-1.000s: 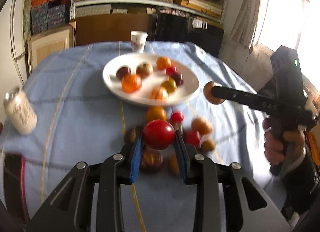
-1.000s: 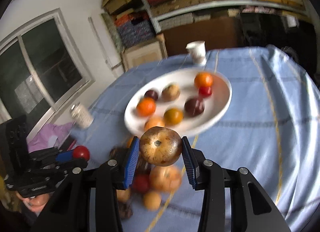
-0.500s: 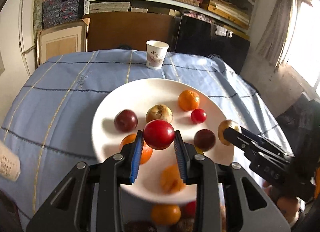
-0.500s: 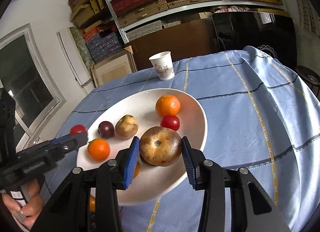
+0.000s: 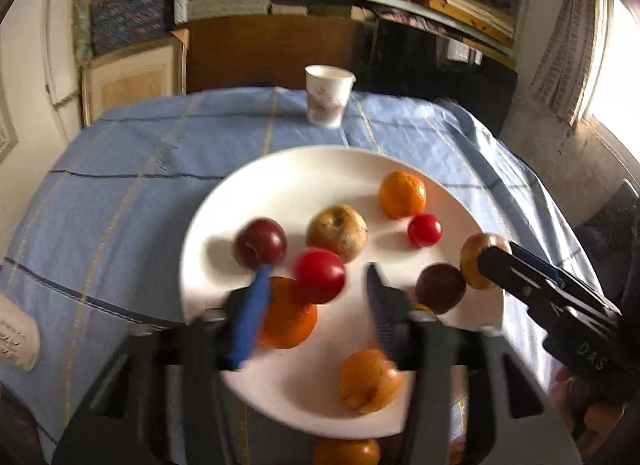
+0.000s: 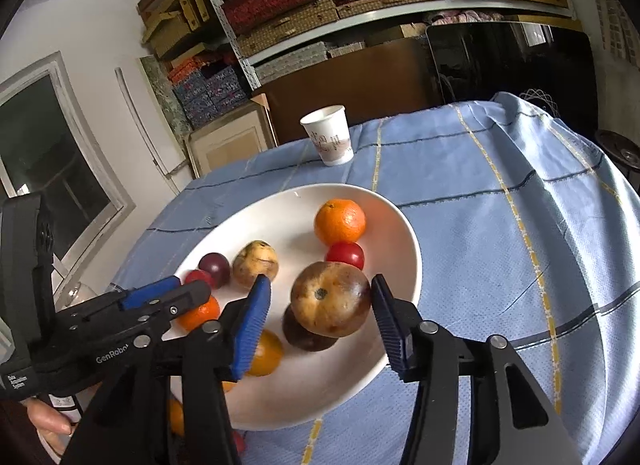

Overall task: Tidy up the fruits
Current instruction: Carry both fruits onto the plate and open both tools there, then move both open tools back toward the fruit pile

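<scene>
Both grippers have just spread their fingers over the white round plate [image 6: 404, 233]: the round red fruit [image 5: 320, 280] leaves the left gripper [image 5: 316, 297], apparently mid-drop through blur, while the brown speckled fruit [image 6: 330, 299] sits loose between the right gripper [image 6: 320, 301] fingers.

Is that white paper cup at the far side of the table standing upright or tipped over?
Upright. The white paper cup stands on its narrow base on the blue checked tablecloth, open rim facing up, in both views. Whether anything is inside cannot be told.

White plate [image 5: 224, 225] holds 2 oranges, plums and small tomatoes; a red tomato [image 5: 320, 281] and brown-speckled fruit [image 6: 330, 299] sit above it.
</scene>
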A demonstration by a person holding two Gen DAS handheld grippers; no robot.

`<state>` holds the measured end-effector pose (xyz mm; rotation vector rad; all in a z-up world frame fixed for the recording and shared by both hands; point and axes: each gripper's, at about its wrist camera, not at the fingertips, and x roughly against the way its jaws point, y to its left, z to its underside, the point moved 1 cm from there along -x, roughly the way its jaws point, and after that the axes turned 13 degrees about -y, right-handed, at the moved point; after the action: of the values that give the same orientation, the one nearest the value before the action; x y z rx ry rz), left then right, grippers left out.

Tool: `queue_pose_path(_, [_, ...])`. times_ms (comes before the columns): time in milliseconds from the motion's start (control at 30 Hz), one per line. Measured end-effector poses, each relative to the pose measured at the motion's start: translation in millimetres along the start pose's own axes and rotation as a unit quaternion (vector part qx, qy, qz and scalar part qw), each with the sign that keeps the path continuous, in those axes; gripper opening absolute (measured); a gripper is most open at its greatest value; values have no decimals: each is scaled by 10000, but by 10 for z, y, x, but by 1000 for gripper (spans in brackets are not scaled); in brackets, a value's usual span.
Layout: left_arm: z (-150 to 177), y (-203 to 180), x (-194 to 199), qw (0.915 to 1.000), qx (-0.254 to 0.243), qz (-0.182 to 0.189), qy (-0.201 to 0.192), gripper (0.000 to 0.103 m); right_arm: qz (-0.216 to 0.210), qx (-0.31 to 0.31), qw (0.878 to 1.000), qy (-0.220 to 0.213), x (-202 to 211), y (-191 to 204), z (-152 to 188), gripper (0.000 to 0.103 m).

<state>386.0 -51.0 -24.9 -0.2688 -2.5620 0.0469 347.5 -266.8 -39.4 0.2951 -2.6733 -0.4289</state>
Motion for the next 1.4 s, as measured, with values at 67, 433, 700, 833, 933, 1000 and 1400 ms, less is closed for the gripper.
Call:
queue_pose_path(67, [-35,-3,103,9998,-52,-90,-168,67,-31,64,9999,-90,70,43,-30,55])
queue_pose_path(433, [165,397,876,9962,45,-591,-635,96,-468,579,9972,73,590,254,169,64])
queue_pose_path(700, [630,951,1103,9919,754,-987,-258,97,-585,429,9941,804,693,157,590,64])
queue_pose_path(833, [682,984,1135,9908,951,-940,-184,98,-826,341,9916,938,732,217,620,65])
queue_pose_path(933, [711,897,1134,9921,726,-1010,-191,98,-791,458,9903,1043,738,270,661,67])
queue_pose_path(1000, [717,822,1132,9923,497,-1115,-206,98,-764,486,9897,1108,727,283,680,67])
queue_pose_path(1400, [728,814,1136,9930,502,-1066,-116,98,-693,538,9862,1404,712,290,770,67])
